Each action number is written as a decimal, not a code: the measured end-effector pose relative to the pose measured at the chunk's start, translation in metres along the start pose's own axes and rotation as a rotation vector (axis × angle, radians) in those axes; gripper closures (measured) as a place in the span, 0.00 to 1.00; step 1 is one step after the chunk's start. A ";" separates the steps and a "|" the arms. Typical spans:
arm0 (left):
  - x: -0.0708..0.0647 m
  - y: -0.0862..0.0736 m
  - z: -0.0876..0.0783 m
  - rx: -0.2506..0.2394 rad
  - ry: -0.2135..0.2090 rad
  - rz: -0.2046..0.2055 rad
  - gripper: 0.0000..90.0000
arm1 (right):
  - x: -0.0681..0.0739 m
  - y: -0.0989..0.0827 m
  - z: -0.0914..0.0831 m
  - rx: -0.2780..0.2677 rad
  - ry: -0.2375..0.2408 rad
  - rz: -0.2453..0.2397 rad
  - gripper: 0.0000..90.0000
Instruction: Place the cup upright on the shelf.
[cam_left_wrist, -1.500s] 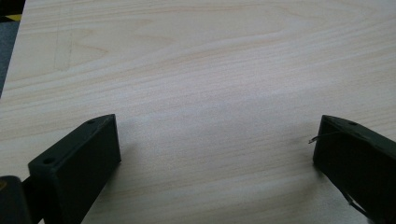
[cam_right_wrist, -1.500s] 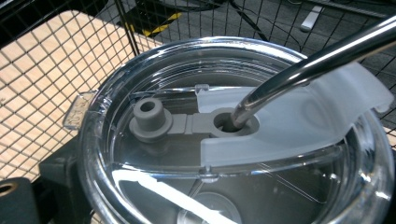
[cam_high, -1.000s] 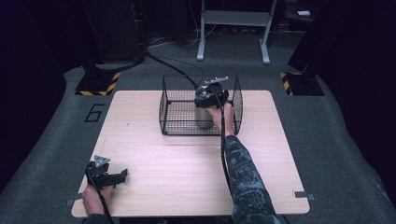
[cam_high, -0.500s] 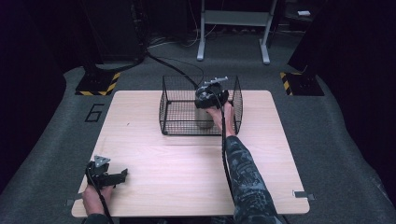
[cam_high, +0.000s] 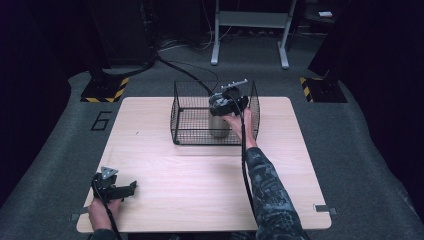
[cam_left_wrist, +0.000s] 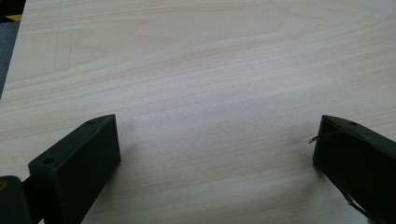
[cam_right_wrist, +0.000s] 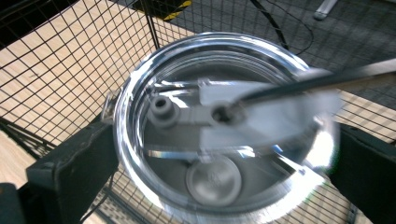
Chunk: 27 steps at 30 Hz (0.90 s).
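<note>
Still nothing has moved: right gripper (cam_high: 227, 102) clamps the tumbler (cam_right_wrist: 224, 126) inside the basket (cam_high: 190, 135), left gripper (cam_high: 112, 187) idle, jaws wide.

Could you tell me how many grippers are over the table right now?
2. The left gripper rests open near the table's front left corner. The right gripper reaches into the wire basket at the far side, its jaws on either side of a steel cup.
</note>
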<state>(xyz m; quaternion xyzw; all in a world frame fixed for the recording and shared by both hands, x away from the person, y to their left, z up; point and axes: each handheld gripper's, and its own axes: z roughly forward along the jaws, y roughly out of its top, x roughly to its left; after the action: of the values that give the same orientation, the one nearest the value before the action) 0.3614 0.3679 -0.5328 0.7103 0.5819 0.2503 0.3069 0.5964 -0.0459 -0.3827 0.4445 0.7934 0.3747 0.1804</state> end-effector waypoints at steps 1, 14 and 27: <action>0.000 0.000 0.000 0.001 0.000 0.001 0.01 | 0.000 0.000 -0.004 -0.001 0.001 0.003 0.00; 0.000 0.000 0.000 -0.001 0.000 -0.001 0.01 | 0.006 -0.010 -0.062 -0.016 0.052 -0.054 0.00; 0.000 0.000 0.000 -0.001 0.000 -0.002 0.01 | 0.017 -0.037 -0.121 -0.053 0.067 -0.133 0.00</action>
<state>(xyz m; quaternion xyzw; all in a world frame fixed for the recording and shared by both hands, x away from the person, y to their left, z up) 0.3614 0.3678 -0.5328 0.7098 0.5823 0.2501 0.3075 0.4910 -0.0963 -0.3305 0.3731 0.8167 0.3972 0.1899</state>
